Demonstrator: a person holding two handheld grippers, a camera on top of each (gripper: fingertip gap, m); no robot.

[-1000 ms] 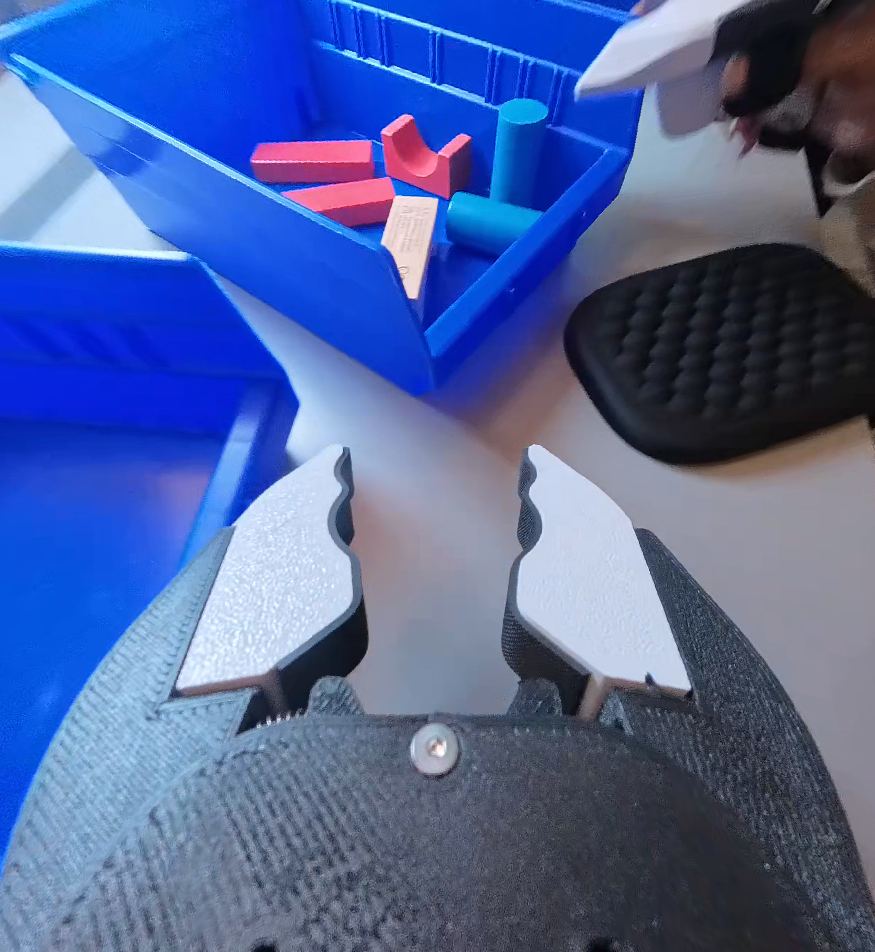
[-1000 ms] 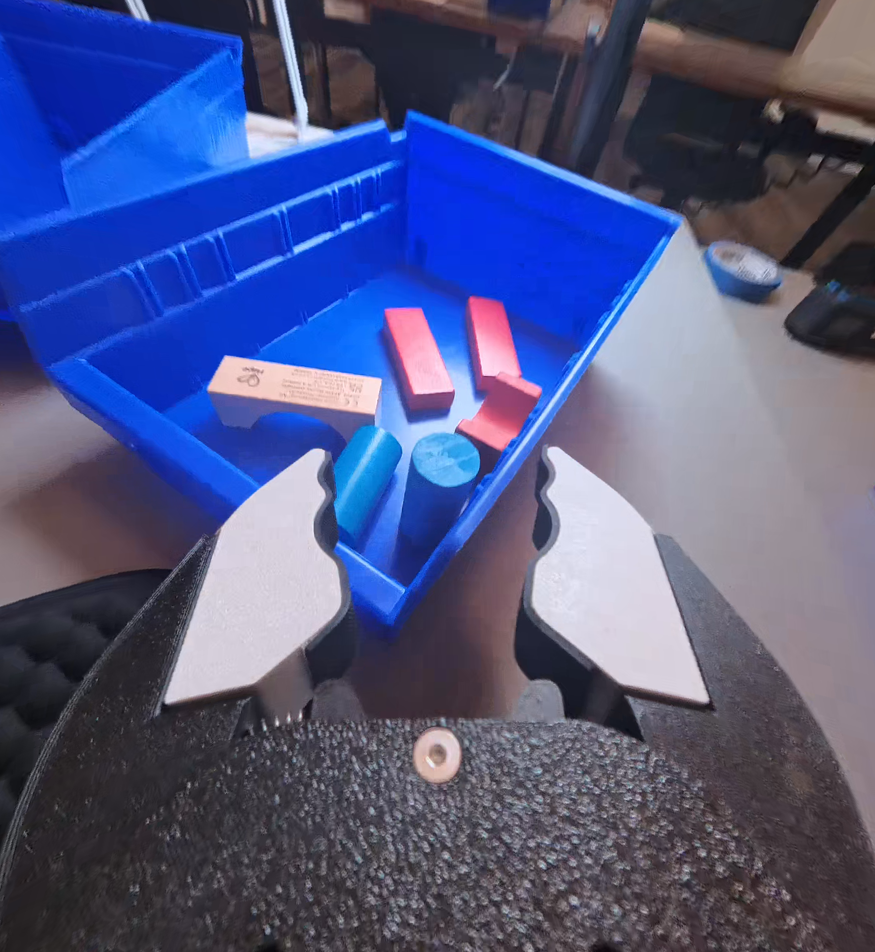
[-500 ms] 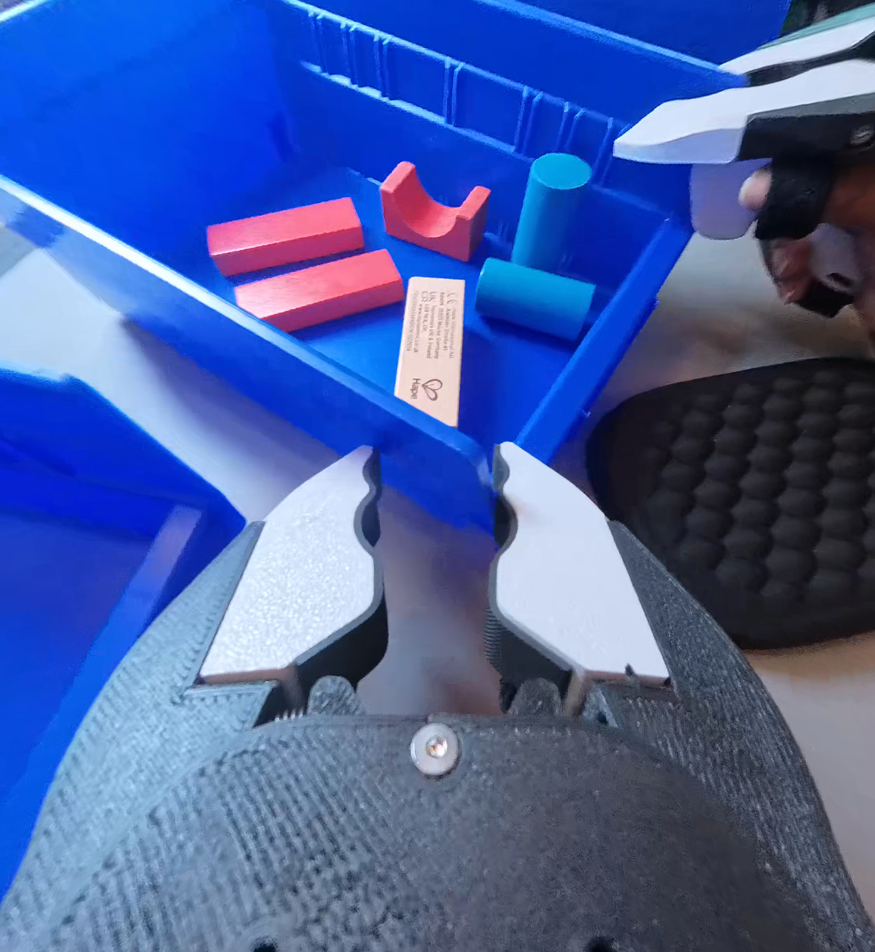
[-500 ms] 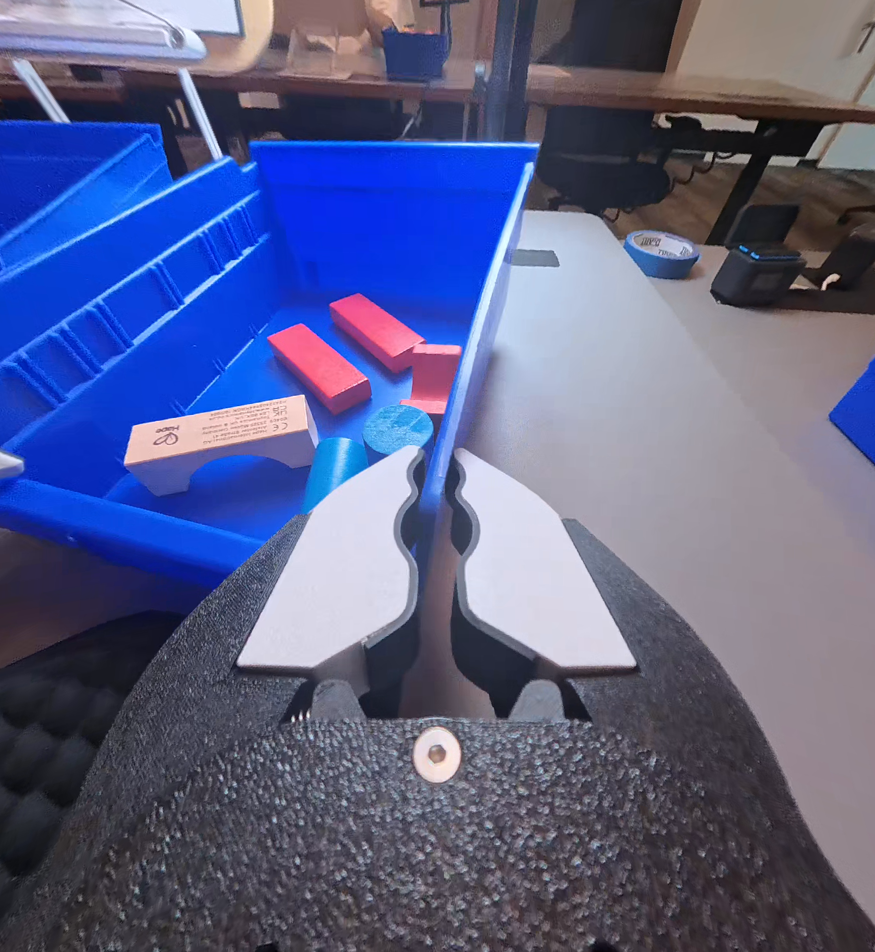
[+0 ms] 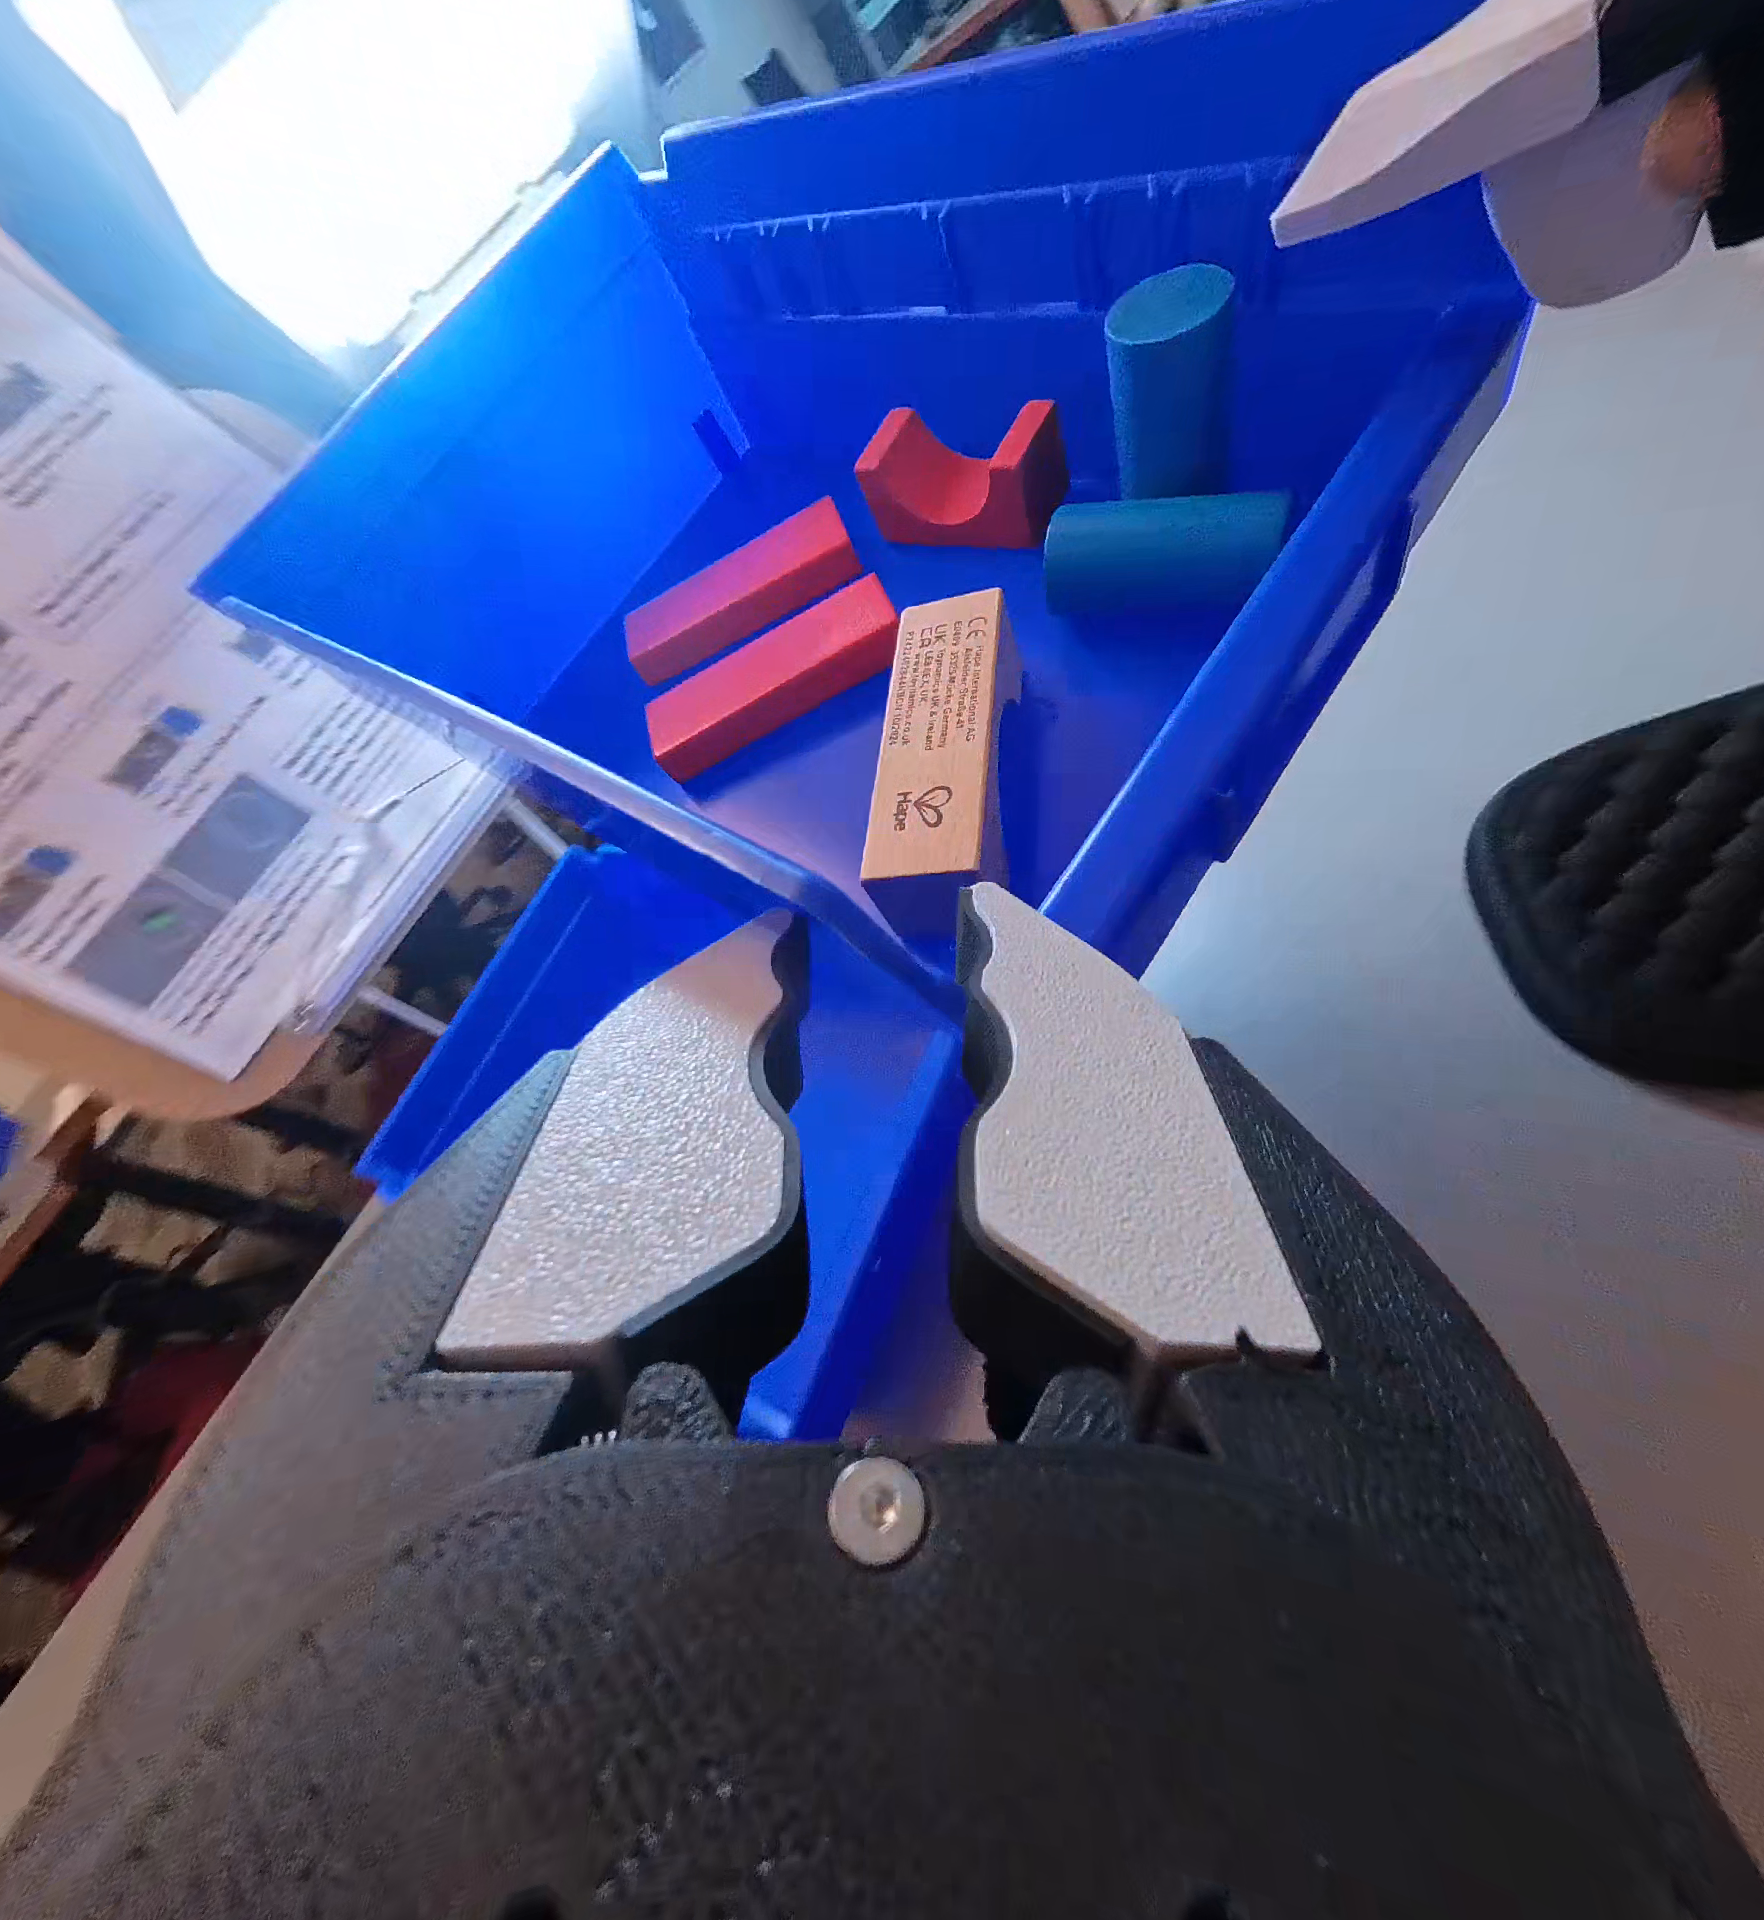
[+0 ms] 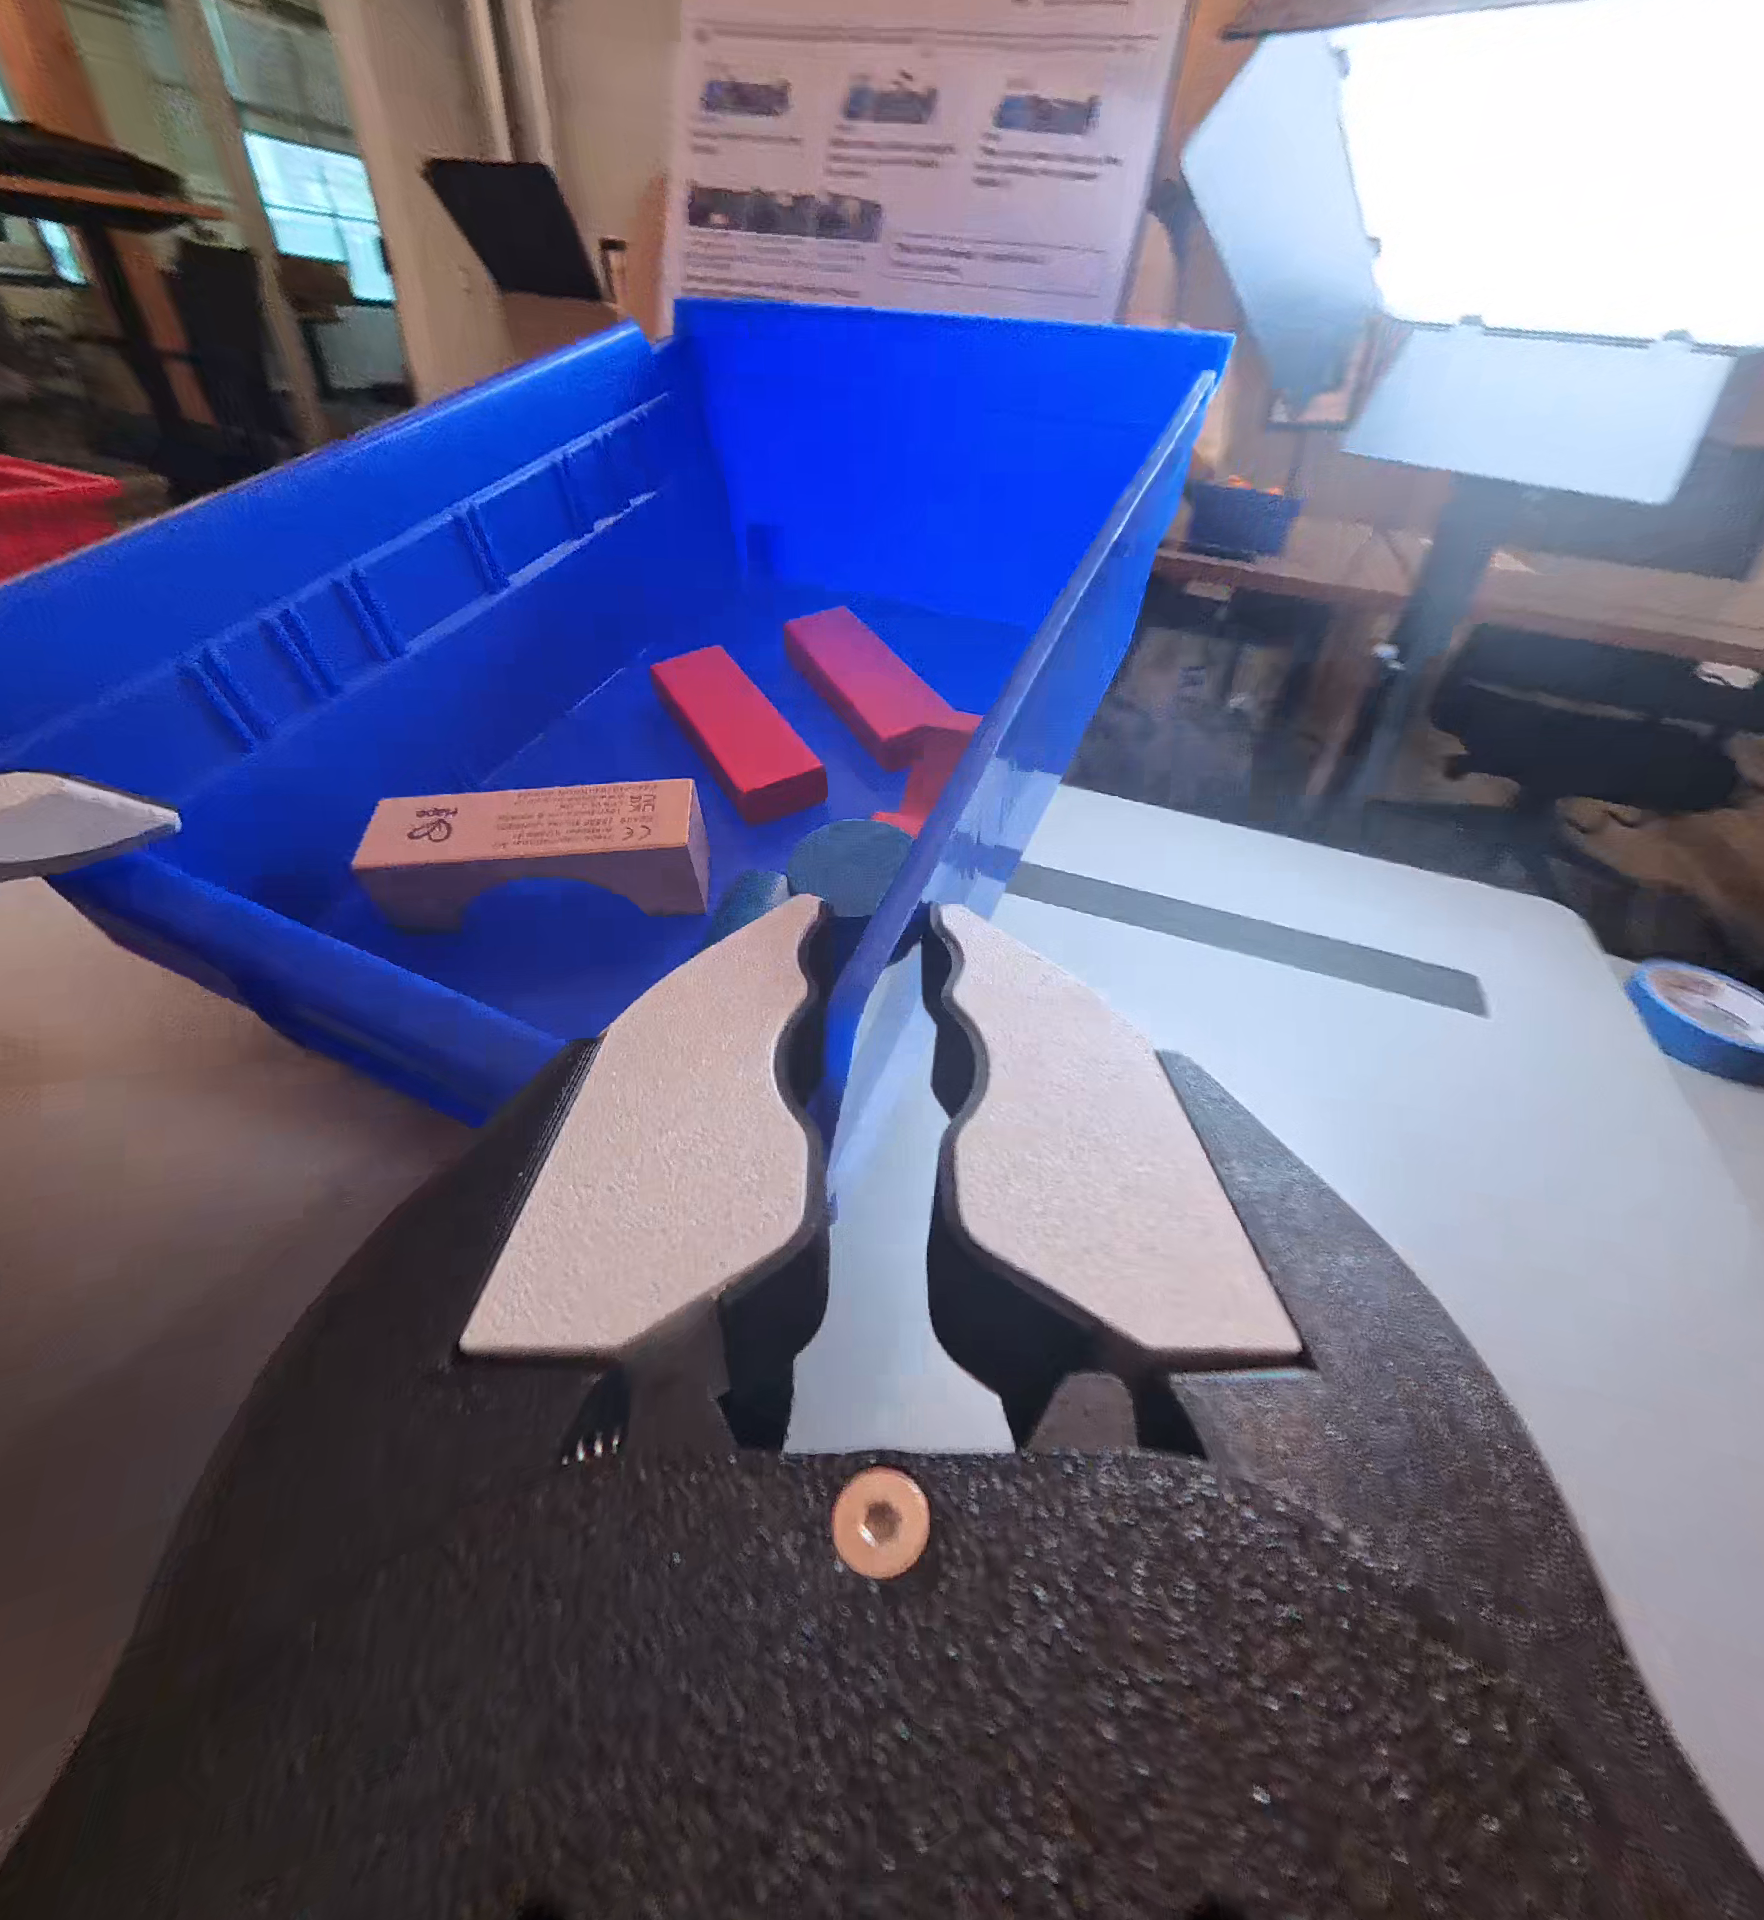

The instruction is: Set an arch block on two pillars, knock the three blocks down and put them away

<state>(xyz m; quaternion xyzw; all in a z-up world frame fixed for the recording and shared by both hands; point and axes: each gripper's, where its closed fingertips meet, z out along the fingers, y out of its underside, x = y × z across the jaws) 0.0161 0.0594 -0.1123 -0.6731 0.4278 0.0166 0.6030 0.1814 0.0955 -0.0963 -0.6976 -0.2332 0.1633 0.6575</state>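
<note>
Both my left gripper (image 5: pixel 883 935) and right gripper (image 6: pixel 873 920) clamp the glossy blue bin (image 6: pixel 566 540) walls; the pale wooden arch block (image 5: pixel 935 743) lies inside at twelve o'clock; only my left view shows the dimpled black pad (image 5: pixel 1688 883).

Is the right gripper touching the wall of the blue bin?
Touching. The right wrist view shows the right gripper closed on the blue bin's side wall.

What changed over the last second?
Both grippers closed in: left gripper and right gripper now each clamp a wall of the blue plastic bin, which looks tilted up. The blocks, including the natural wooden arch block, stayed inside.
</note>
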